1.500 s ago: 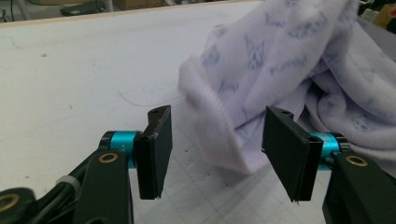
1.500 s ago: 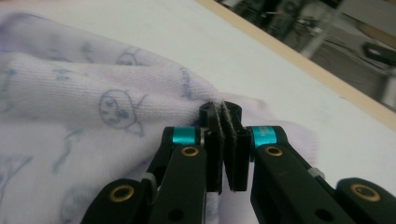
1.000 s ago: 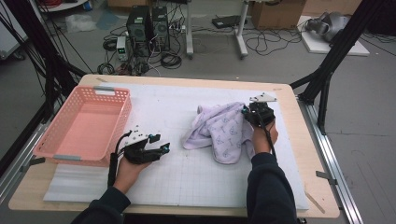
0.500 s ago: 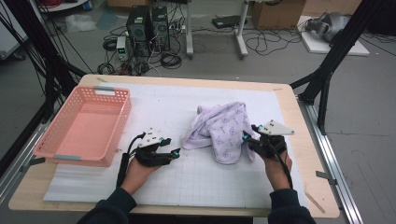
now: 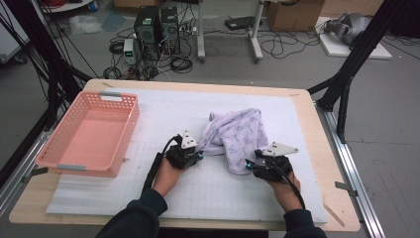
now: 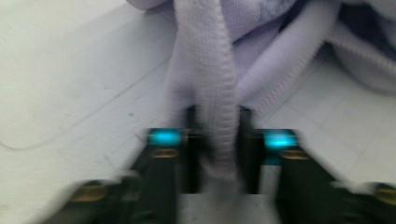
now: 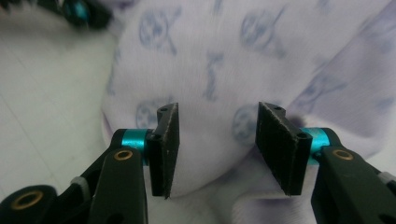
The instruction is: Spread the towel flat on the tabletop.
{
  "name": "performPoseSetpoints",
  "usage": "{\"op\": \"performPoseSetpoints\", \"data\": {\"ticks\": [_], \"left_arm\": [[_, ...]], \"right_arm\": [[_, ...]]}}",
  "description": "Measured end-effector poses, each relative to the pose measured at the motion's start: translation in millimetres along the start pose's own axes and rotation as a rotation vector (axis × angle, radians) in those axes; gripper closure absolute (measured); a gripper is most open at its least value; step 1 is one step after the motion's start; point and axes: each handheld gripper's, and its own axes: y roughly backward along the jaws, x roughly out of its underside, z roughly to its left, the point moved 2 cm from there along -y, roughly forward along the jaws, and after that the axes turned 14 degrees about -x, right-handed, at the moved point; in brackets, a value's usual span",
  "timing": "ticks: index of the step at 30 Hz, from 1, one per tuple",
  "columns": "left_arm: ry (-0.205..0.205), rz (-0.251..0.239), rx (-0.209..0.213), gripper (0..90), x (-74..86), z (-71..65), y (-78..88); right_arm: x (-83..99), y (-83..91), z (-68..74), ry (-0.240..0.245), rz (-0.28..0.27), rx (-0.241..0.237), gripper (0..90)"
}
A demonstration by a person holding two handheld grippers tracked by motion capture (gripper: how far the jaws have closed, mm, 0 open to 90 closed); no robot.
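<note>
Two hand-held tongs work one crumpled lilac towel with a faint blue print (image 5: 235,136), which lies at the middle of the worktop (image 5: 307,114). The left tongs (image 5: 197,154) have just been closing and now pinch a ribbed hem of the cloth (image 6: 212,116). The right tongs (image 5: 249,164) have just been opening; they stand apart over the near corner (image 7: 215,130) without pressing it. The bundle runs roughly from near right to far left. One pink plastic lattice basket (image 5: 94,134) sits at the left on the white gridded mat (image 5: 163,198). Beyond, cables and computer towers (image 5: 157,27) crowd the grey floor.
</note>
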Motion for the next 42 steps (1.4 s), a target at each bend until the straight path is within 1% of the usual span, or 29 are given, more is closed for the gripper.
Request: {"op": "performPoseSetpoints", "data": {"ticks": [2,3,4,5,7,8,9,10,11,12,14,15,17,18,21,22,25,26,27,28,31,34,35,36,37,38,39,40,42], "left_arm": [[0.017,0.005,0.029,83.7,1.9,6.1,5.7],[0.024,0.004,0.035,83.9,3.3,10.8,10.3],[0.038,-0.006,0.036,84.0,4.8,16.3,16.1],[0.056,-0.022,0.042,84.0,6.4,23.3,23.2],[0.102,-0.057,0.066,84.1,10.0,39.8,39.7],[0.136,-0.076,0.072,84.2,12.0,49.2,48.7],[0.184,-0.093,0.072,84.2,14.0,58.0,57.3],[0.209,-0.102,0.068,84.2,16.1,67.8,65.4],[0.233,-0.116,0.061,84.2,18.0,76.3,72.8],[0.244,-0.123,0.043,84.2,19.7,84.2,79.3],[0.259,-0.128,0.018,84.2,23.4,97.8,88.2],[0.269,-0.132,0.009,84.2,24.9,103.2,90.7],[0.284,-0.137,0.007,84.2,25.8,110.9,92.0],[0.291,-0.139,0.002,84.2,24.6,112.4,90.9],[0.272,-0.148,-0.026,84.2,16.6,111.6,80.7],[0.271,-0.153,-0.038,84.2,13.4,111.2,75.7],[0.266,-0.180,-0.083,84.3,3.5,108.4,57.6],[0.267,-0.190,-0.095,84.3,0.5,107.1,51.4],[0.260,-0.198,-0.109,84.4,-2.6,105.4,45.8],[0.265,-0.218,-0.119,84.3,-4.8,103.2,40.1],[0.262,-0.206,-0.150,84.3,-11.7,99.1,23.8],[0.268,-0.188,-0.168,83.1,-15.7,95.7,11.0],[0.278,-0.177,-0.169,80.7,-15.8,94.7,8.6],[0.315,-0.167,-0.168,69.3,-15.6,94.4,7.1],[0.351,-0.148,-0.158,55.4,-15.2,94.8,6.8],[0.367,-0.136,-0.136,45.8,-14.7,94.9,8.1],[0.353,-0.134,-0.126,43.2,-14.6,94.1,11.1],[0.330,-0.144,-0.127,41.4,-14.6,92.7,16.0],[0.300,-0.183,-0.113,39.4,-14.7,87.6,27.0]], "right_arm": [[4.1,-8.9,0.0,-0.005,0.050,0.009,50.7],[6.1,-11.6,-0.6,-0.001,0.078,0.015,51.5],[7.8,-13.0,-1.7,-0.009,0.091,0.015,54.4],[8.4,-12.3,-3.1,-0.034,0.081,-0.011,60.5],[9.2,-11.1,-3.7,-0.062,0.077,-0.074,78.7],[9.1,-10.9,-2.6,-0.055,0.081,-0.092,81.6],[8.0,-10.2,-1.3,-0.044,0.096,-0.098,82.7],[6.9,-8.9,-1.8,-0.035,0.112,-0.105,83.2],[6.4,-7.3,-2.9,-0.040,0.122,-0.109,83.3],[6.3,-5.0,-4.4,-0.043,0.123,-0.113,83.4],[6.3,0.9,-8.7,-0.055,0.101,-0.112,83.4],[5.9,4.5,-10.6,-0.061,0.093,-0.109,83.4],[4.3,11.0,-16.2,-0.072,0.079,-0.099,83.4],[2.9,13.2,-19.8,-0.074,0.069,-0.093,83.4],[-5.3,18.3,-30.7,-0.072,0.042,-0.053,83.3],[-9.1,19.4,-35.4,-0.063,0.030,-0.026,83.3],[-19.3,19.7,-50.6,-0.062,0.007,0.056,83.2],[-22.0,18.8,-55.9,-0.050,0.005,0.091,83.2],[-24.1,18.1,-60.7,-0.050,-0.005,0.123,83.1],[-25.7,17.7,-65.8,-0.050,-0.018,0.156,83.2],[-26.7,13.8,-79.7,-0.067,-0.020,0.224,83.2],[-25.2,6.3,-89.3,-0.086,-0.010,0.264,83.2],[-24.4,3.1,-91.8,-0.093,-0.003,0.265,83.2],[-23.5,0.5,-93.0,-0.101,0.006,0.269,83.1],[-22.7,-1.2,-93.4,-0.111,0.011,0.271,83.0],[-22.1,-1.9,-94.3,-0.114,0.011,0.268,82.8],[-21.7,-1.7,-93.9,-0.123,0.008,0.261,82.1],[-21.8,-1.0,-93.4,-0.127,0.006,0.252,80.8],[-22.1,1.4,-92.4,-0.131,-0.001,0.239,71.3]]}}
